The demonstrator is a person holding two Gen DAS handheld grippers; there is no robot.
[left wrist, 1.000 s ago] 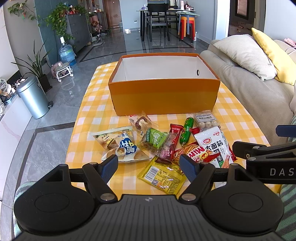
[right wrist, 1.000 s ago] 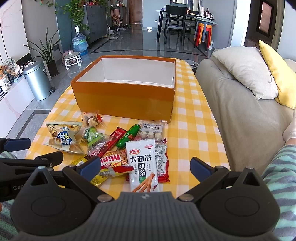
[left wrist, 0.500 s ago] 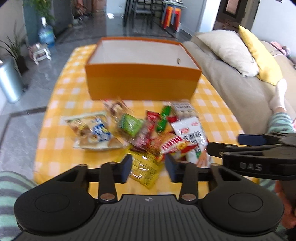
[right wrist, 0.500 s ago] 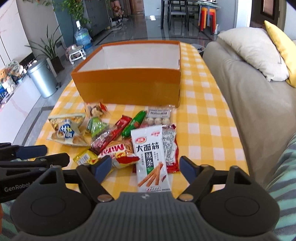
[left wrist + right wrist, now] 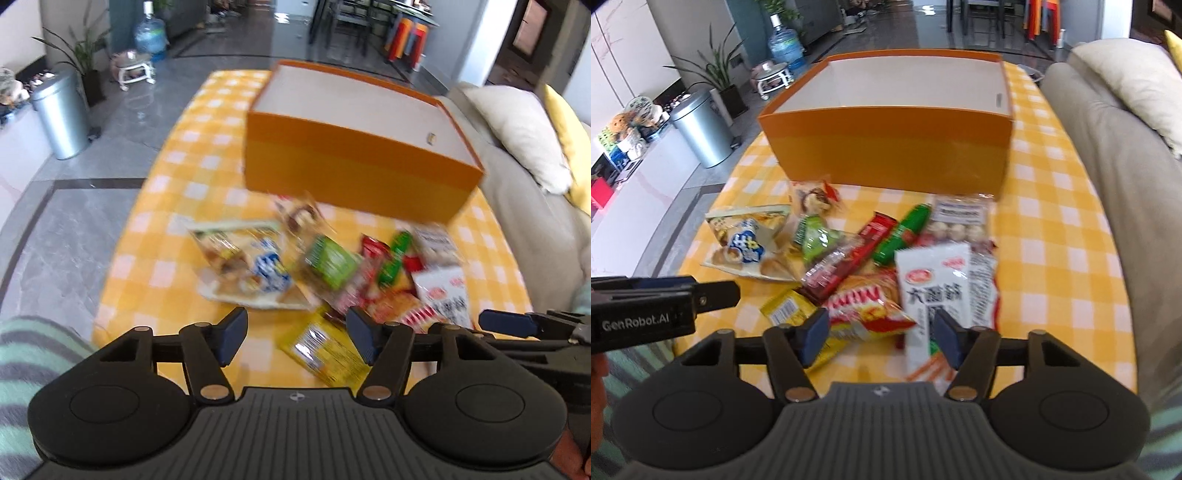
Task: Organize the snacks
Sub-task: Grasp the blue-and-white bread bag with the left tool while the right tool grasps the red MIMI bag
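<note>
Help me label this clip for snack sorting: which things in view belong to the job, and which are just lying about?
Job: orange box, its inside bare where visible; white strip-snack packet; yellow packet; green stick; blue-and-white bag.

Lying about: metal bin; water jug; cream cushion; potted plant.

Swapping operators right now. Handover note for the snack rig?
Left tongs: open, nothing between the pads; jaws have just been opening, over the yellow packet at the near edge.
Right tongs: open, holding nothing; jaws have just been closing, above the red-and-yellow chip bag and the white strip packet.
Things: orange box sits at the far side of the checked tablecloth; what shows of its inside is bare. All the snacks lie in a loose pile in front of it.
Done: nothing boxed.
Left: pick up every packet and put it in the box.
</note>
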